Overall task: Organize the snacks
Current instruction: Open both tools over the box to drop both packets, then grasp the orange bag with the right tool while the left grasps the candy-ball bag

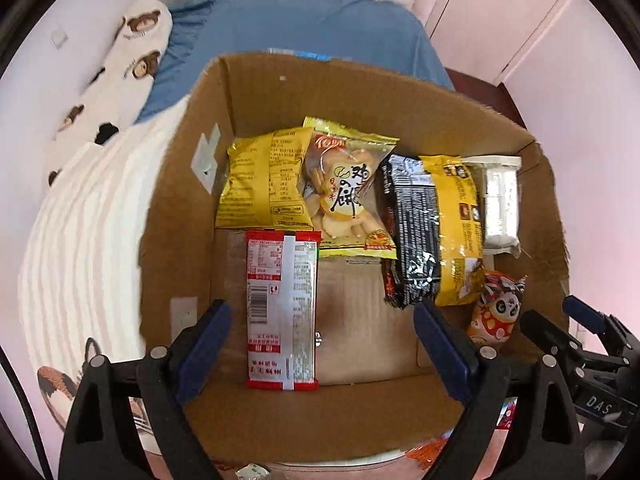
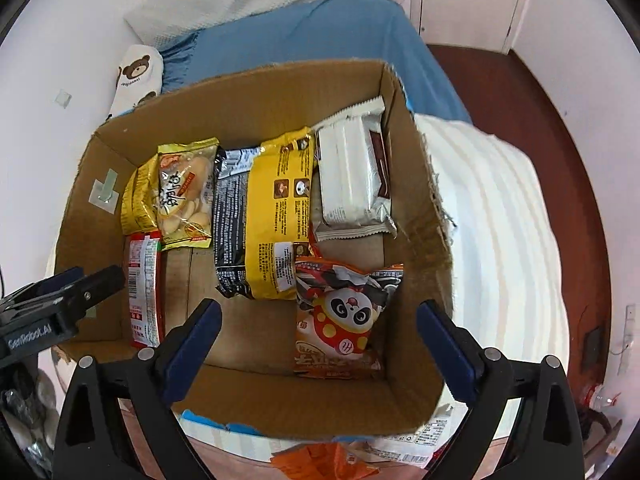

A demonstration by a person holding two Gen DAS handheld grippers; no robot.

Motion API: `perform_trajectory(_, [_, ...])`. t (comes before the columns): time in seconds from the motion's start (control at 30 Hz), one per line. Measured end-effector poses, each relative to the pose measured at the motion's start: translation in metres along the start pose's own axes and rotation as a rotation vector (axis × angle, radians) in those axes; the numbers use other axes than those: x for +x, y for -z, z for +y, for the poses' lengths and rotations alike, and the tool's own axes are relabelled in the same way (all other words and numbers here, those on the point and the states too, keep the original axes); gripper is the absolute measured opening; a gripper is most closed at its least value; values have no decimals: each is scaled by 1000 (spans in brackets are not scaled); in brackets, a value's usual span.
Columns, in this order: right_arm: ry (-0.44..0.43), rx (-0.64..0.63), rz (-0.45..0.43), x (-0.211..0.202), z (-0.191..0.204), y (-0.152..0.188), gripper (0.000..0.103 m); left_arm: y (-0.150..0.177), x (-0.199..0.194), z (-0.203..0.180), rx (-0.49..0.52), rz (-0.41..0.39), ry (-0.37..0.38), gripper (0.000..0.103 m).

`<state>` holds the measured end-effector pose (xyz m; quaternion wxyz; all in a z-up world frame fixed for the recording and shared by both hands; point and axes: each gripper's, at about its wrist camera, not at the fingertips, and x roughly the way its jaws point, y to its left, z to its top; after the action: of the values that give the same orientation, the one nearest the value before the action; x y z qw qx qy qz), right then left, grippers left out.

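Both grippers hang over the cardboard box (image 1: 192, 200), jaws apart and holding nothing. Between the left gripper (image 1: 322, 344) fingers lies the red packet (image 1: 282, 308). The panda packet (image 2: 344, 316) lies between the right gripper (image 2: 320, 340) fingers. 4 packets line the far wall, overlapping, their labels partly hidden.

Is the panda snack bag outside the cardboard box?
No, the panda snack bag lies inside the cardboard box, on its floor near the front right corner.

both wrist views steeply down into box (image 1: 360, 96)
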<state>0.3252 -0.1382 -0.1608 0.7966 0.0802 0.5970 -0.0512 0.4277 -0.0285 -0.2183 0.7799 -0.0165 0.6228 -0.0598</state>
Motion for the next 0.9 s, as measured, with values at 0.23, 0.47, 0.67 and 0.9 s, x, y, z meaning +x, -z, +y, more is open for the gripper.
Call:
perform_trajectory(0.23, [1, -7, -83, -33, 5, 21, 100, 28, -42, -4, 31, -116, -36, 93])
perform_trajectory(0.47, [19, -46, -193, -80, 13, 49, 100, 55, -85, -8, 55, -201, -47, 93])
perform_trajectory(0.67, [12, -64, -286, -123, 20, 73, 100, 78, -120, -11, 59, -266, -35, 93])
perform_trajectory(0.9, [-124, -84, -280, -154, 23, 103, 100, 116, -150, -4, 56, -318, -5, 93])
